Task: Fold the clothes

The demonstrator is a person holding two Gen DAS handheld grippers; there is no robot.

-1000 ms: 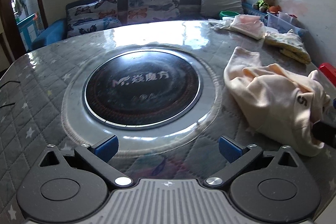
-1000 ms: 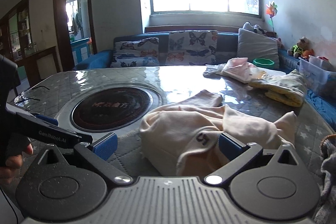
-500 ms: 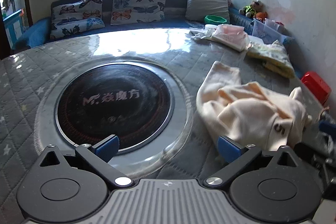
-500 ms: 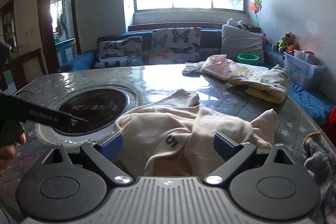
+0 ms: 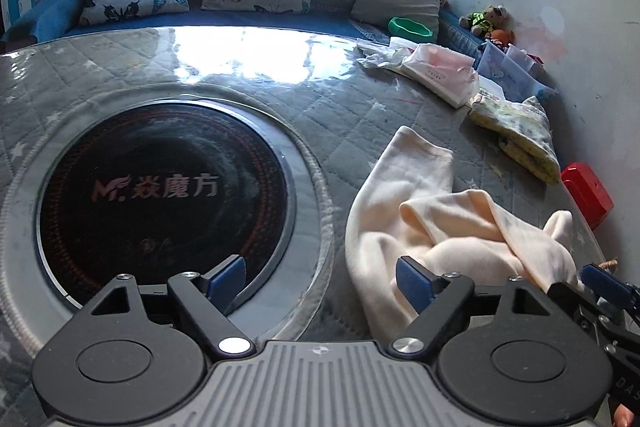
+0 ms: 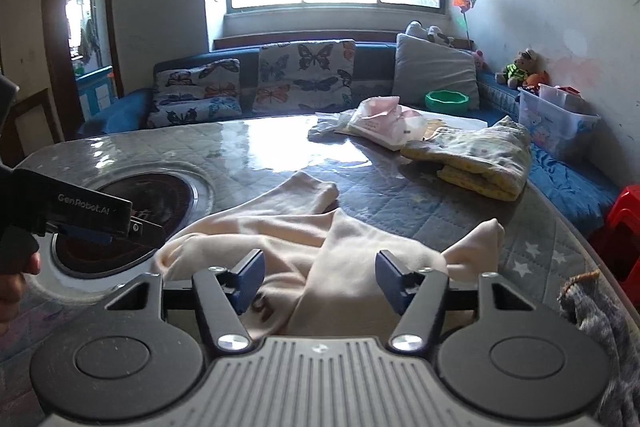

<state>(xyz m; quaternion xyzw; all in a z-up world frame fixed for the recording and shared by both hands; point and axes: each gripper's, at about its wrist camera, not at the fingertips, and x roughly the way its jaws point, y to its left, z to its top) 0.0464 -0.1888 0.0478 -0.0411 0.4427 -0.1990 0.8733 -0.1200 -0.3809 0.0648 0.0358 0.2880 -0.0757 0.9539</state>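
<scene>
A crumpled cream garment [image 5: 440, 227] lies on the quilted grey table [image 5: 328, 115], right of the round black cooktop [image 5: 160, 187]. It also shows in the right wrist view [image 6: 320, 243], just past my right fingers. My left gripper [image 5: 320, 279] is open and empty, its right finger at the garment's left edge. My right gripper [image 6: 318, 281] is open, its jaws standing over the garment's near part. The right gripper also shows at the lower right of the left wrist view [image 5: 600, 291], and the left gripper at the left of the right wrist view [image 6: 100, 227].
A folded yellow patterned cloth [image 6: 476, 163] and a pink and white bundle [image 6: 384, 123] lie at the table's far right. A grey knit item [image 6: 600, 327] hangs at the near right edge. A red stool [image 5: 586, 193] stands beside the table. A blue sofa with butterfly cushions [image 6: 304, 75] runs behind.
My left gripper has swung right and closer to the cream garment. My right gripper has moved forward and lower over it, jaws a little narrower but open.
</scene>
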